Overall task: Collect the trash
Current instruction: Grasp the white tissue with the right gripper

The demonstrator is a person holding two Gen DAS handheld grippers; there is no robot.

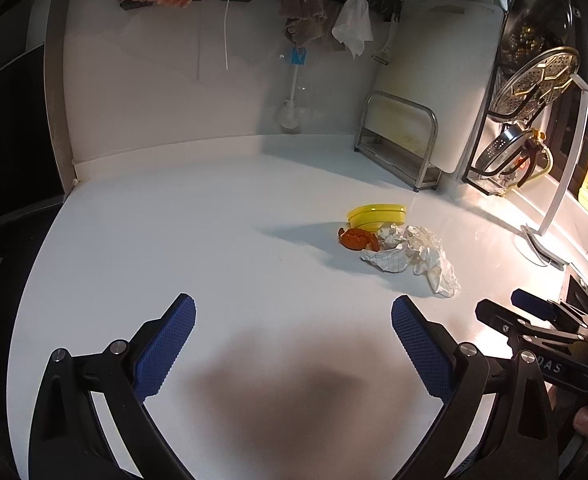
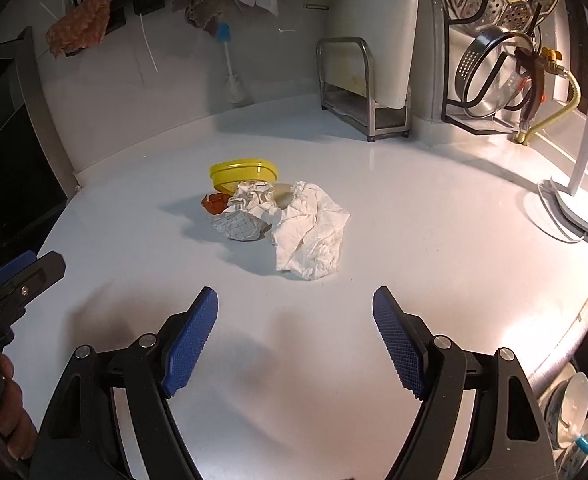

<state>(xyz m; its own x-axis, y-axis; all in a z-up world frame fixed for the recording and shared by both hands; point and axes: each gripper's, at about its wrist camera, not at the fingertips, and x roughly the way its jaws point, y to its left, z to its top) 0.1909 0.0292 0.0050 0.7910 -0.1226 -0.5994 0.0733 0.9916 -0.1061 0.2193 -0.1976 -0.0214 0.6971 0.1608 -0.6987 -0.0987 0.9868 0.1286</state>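
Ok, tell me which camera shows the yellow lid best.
The right wrist view: the yellow lid is nearer and larger, its top face and rim showing. In the left wrist view it is smaller, seen more edge-on.

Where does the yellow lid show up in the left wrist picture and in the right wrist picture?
Left wrist view: the yellow lid sits right of centre, at the back of the trash pile, behind the orange peel.
Right wrist view: the yellow lid sits left of centre, again at the back of the pile.
Shared landmark: the metal rack against the back wall.
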